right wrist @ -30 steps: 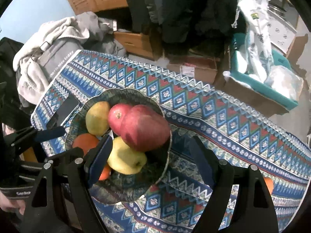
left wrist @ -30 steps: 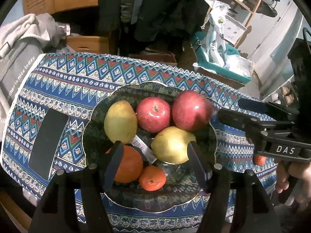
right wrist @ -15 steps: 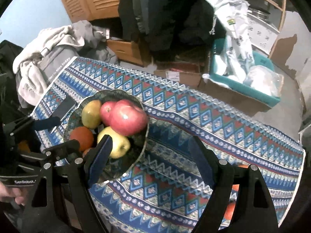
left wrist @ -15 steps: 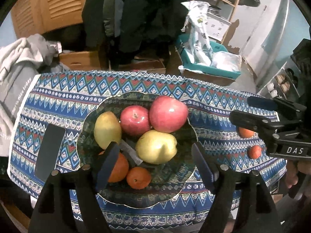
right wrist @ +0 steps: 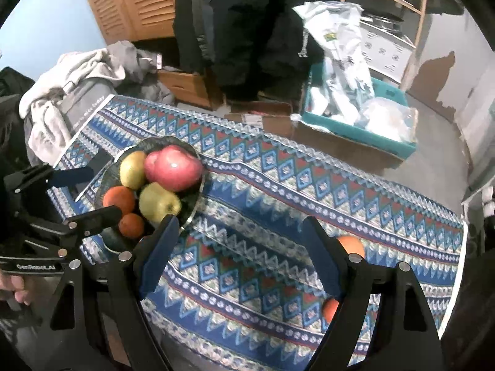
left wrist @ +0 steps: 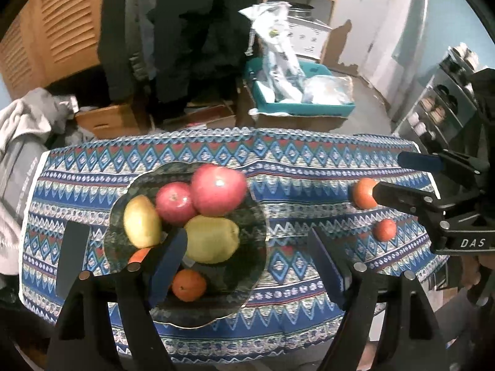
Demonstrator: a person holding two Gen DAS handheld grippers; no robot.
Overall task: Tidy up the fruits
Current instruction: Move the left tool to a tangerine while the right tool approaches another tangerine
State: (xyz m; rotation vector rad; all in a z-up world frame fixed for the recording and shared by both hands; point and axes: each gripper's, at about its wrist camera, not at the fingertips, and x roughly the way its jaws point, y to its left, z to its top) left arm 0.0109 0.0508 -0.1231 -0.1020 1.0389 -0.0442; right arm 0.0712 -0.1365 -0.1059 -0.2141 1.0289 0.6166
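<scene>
Cluttered and dim, the room fills the upper half of both views: louvred wooden doors at upper left, dark coats hanging in the middle, a teal crate of plastic bags on the floor behind. Below that runs the tabletop under a blue patterned cloth. At centre left of the left view sits a dark glass bowl heaped with fruit: two red apples, two yellow-green pears and a couple of oranges at its near edge. A dark flat phone lies on the cloth just left of the bowl.

Two fruits are not in the bowl: a larger orange and a small red-orange one, both well apart from the bowl at the right of the left view.

The left gripper hangs above the bowl's near right side, its fingers spread wide and holding nothing. The right gripper is held over bare cloth, tilted down, equally wide and empty, with both loose fruits partly hidden behind its right finger in its own view.

My worry is the round fruit rolling: a finger nudging one sideways could send it off the tabletop's near edge. Dropping another piece onto that full heap could also topple the big apple out of the bowl.
</scene>
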